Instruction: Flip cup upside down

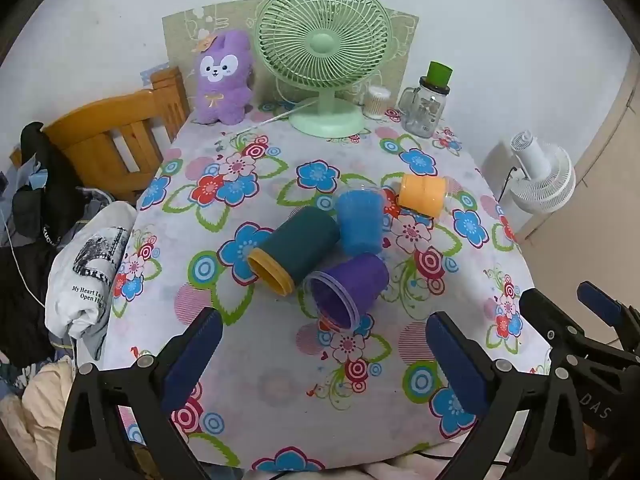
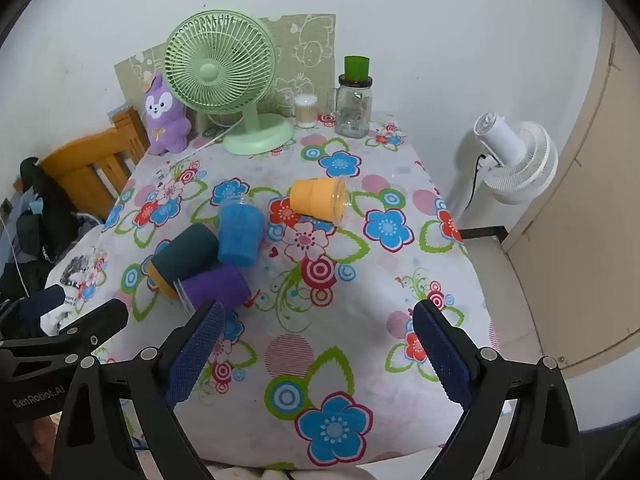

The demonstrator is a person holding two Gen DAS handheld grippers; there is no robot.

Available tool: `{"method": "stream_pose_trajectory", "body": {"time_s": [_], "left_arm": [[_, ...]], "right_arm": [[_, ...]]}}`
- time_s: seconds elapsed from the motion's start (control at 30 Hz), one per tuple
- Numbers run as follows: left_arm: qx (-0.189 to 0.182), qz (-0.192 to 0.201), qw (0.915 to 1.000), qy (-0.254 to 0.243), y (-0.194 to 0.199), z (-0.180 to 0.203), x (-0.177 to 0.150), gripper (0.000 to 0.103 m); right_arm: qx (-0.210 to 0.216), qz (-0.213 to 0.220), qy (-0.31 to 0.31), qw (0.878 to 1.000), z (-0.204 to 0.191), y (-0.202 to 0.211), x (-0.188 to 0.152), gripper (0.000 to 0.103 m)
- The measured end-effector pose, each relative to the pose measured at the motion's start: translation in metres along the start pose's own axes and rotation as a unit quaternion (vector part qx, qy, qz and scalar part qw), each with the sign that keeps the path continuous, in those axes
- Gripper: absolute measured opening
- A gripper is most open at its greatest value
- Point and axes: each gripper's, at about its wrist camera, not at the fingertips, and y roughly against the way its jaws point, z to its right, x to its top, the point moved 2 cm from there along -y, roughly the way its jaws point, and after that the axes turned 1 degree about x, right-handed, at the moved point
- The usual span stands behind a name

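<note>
Several cups lie on their sides on the floral tablecloth [image 1: 280, 392]. A dark teal cup with a yellow rim [image 1: 296, 252] [image 2: 186, 254], a blue cup [image 1: 359, 216] [image 2: 240, 234] and a purple cup [image 1: 346, 286] [image 2: 218, 288] touch one another. An orange cup [image 1: 422, 194] [image 2: 318, 199] lies apart to the right. My left gripper [image 1: 324, 344] is open and empty, just in front of the purple cup. My right gripper [image 2: 316, 340] is open and empty, to the right of the purple cup. It also shows at the right edge of the left wrist view [image 1: 568, 304].
At the back of the table stand a green desk fan [image 1: 324, 56], a purple plush toy [image 1: 224, 78], a glass jar with a green lid [image 1: 426, 104] and a small container [image 1: 376, 100]. A wooden chair [image 1: 116, 140] and clothes are left; a white fan [image 1: 540, 176] right.
</note>
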Motion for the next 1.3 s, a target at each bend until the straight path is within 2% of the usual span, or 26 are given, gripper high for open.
{"method": "stream_pose_trajectory", "body": {"time_s": [0.27, 0.57, 0.77, 1.3], "left_arm": [[0.000, 0.002, 1.0000, 0.003, 0.007, 0.002, 0.000, 0.102], [-0.007, 0.008, 0.9999, 0.013, 0.010, 0.003, -0.001, 0.101], [-0.005, -0.004, 0.9998, 0.018, 0.006, 0.002, -0.001, 0.102], [-0.006, -0.003, 0.9998, 0.017, 0.003, 0.002, -0.002, 0.101]], "right_arm": [[0.005, 0.017, -0.007, 1.000, 0.001, 0.009, -0.002, 0.097], [0.006, 0.017, -0.005, 1.000, 0.000, 0.009, -0.003, 0.097], [0.004, 0.017, -0.005, 1.000, -0.001, 0.010, -0.004, 0.097], [0.002, 0.009, -0.006, 1.000, -0.002, 0.005, -0.003, 0.097]]}}
